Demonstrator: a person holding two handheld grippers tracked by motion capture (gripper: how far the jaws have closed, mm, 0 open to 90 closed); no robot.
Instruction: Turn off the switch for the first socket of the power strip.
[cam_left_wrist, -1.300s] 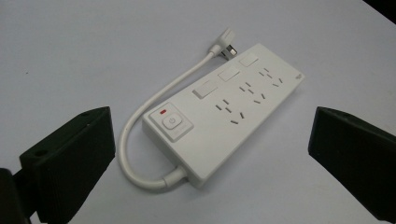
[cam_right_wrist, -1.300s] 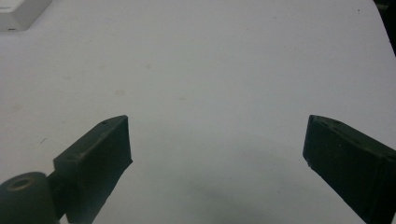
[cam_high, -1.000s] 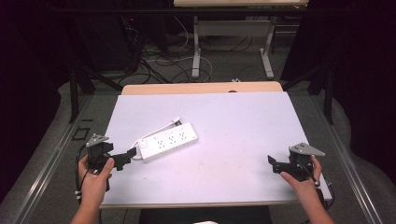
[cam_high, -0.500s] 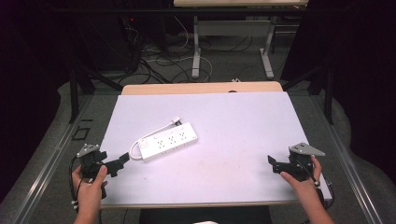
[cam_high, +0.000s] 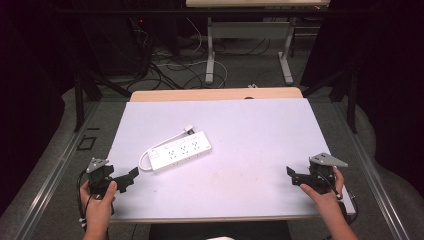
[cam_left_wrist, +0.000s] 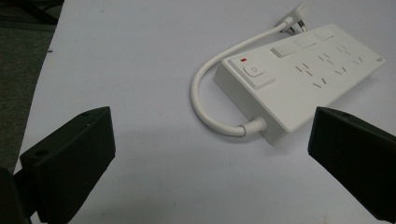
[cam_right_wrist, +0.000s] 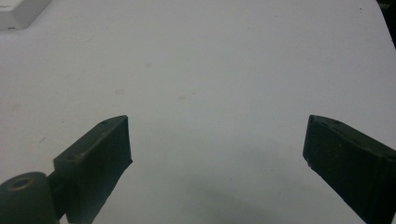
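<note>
A white power strip lies slanted on the left half of the white table, its short cord looped back and the plug resting by its far end. My left gripper hovers at the front left corner, open, its jaws pointing at the strip's switch end with a gap of bare table between. In the left gripper view the power strip lies ahead and to the right of the open left gripper. My right gripper is open near the front right edge; between the spread jaws of the right gripper is bare table.
A wooden strip borders the table's far edge. Beyond it, loose cables and another table's metal legs stand on the floor. A corner of the power strip shows far off in the right gripper view.
My left gripper has drawn back toward the front left corner, away from the power strip. The strip and the right gripper have not moved.
</note>
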